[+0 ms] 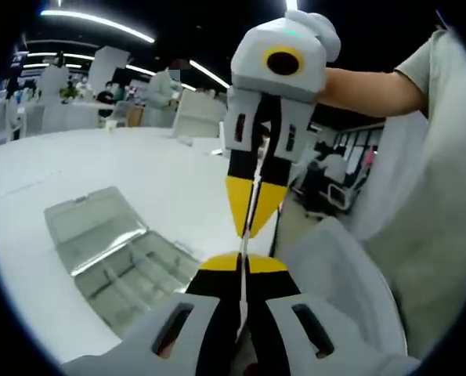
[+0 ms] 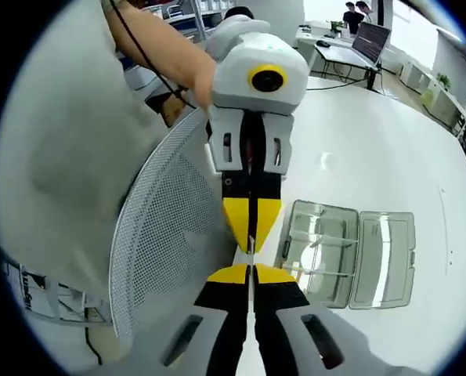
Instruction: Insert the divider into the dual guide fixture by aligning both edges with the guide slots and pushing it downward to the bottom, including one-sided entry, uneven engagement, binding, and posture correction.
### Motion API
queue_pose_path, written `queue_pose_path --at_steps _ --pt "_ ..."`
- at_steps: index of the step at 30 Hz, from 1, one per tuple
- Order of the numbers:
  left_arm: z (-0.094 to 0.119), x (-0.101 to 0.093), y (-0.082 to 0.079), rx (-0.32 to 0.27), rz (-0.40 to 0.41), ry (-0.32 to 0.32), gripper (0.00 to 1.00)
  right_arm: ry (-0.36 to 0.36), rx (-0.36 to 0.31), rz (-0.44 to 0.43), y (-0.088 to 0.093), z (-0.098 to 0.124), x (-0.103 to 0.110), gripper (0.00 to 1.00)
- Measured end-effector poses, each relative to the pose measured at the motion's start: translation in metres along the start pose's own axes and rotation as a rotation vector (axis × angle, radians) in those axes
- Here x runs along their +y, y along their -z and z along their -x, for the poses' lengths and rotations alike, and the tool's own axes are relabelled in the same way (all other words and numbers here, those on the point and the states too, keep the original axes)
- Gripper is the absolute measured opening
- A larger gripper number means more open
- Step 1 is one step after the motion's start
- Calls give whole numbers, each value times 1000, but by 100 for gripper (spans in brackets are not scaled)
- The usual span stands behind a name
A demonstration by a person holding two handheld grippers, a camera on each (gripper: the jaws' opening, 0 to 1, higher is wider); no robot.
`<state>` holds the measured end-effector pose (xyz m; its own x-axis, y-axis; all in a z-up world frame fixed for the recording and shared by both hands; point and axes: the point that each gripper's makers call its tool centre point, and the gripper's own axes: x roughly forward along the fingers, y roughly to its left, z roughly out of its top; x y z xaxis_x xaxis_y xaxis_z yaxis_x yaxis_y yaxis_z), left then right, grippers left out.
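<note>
I have both hand-held grippers, left and right, clamped tip-to-tip on what looks like the thin divider. It is held above the open clear box beside them on the table; insertion is not yet begun.

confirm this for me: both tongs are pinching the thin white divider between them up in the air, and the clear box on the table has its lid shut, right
Not quite. The lid is open, not shut: the right gripper view shows the clear box with its lid folded out flat beside it on the table. The rest holds: the left tongs and right tongs both pinch the thin white divider in the air.
</note>
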<state>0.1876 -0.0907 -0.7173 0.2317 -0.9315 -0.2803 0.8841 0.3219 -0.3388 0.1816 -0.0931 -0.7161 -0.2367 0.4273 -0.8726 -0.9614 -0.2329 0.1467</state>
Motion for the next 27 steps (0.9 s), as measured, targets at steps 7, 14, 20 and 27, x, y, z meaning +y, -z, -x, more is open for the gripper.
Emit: queue_pose_path --at_steps 7,14,20,27 --pt "0 3 -1 -6 14 -6 0 14 34 -38 -3 3 -1 0" --pt "-2 5 1 1 33 -18 0 12 47 -98 -7 4 -2 0" --pt "-1 10 8 35 64 -55 3 13 40 -166 -10 8 -4 0" --pt "3 15 7 28 63 -85 2 33 48 -186 -10 11 -8 0"
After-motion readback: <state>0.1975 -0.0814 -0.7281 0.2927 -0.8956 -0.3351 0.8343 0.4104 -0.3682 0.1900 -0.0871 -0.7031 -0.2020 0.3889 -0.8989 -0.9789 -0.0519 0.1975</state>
